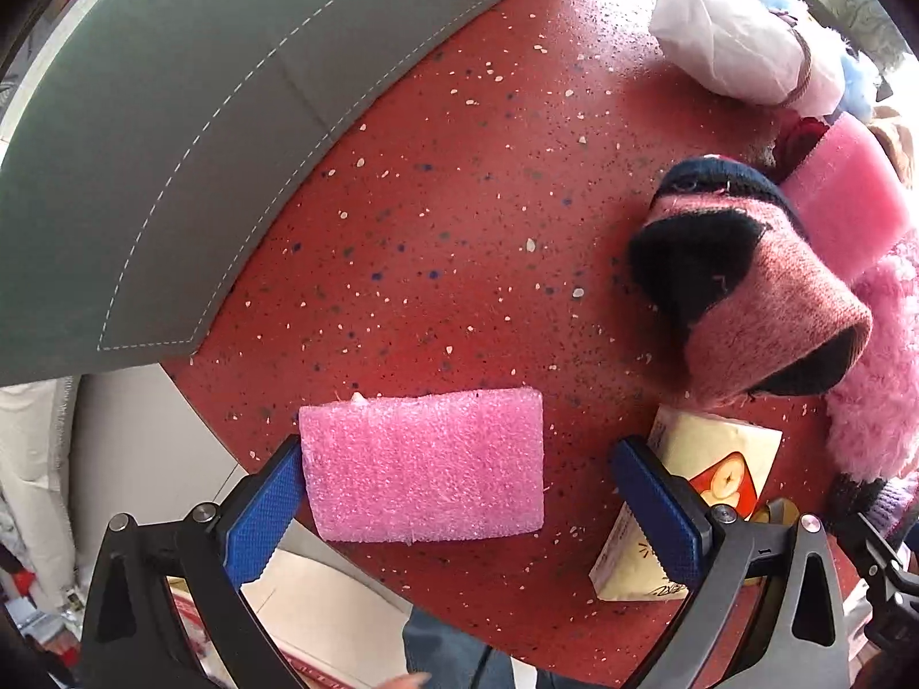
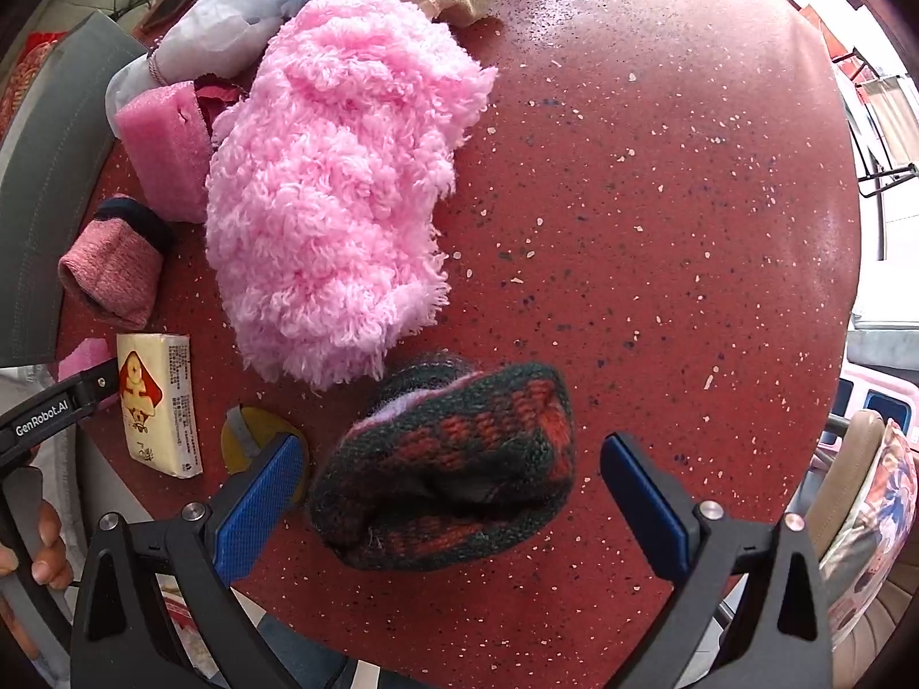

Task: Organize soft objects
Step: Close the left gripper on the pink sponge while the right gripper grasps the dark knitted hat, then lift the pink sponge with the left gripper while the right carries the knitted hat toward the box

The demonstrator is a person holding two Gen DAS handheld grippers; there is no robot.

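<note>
Your left gripper [image 1: 456, 508] gapes around a pink foam block [image 1: 423, 463] while your right gripper [image 2: 454, 502], jaws spread, straddles a knitted sock [image 2: 448, 471] on the red worktop [image 2: 660, 229].

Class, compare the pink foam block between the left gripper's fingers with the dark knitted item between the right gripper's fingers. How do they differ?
The pink foam block is one plain colour; the knitted item is dark green with a red-orange pattern. The foam block is a flat rectangle with straight edges; the knitted item is a rounded, rumpled lump. The foam block lies near the table edge against one left gripper finger; the knitted item sits further in, between the right gripper fingers. Both rest on the table between open jaws.
</note>
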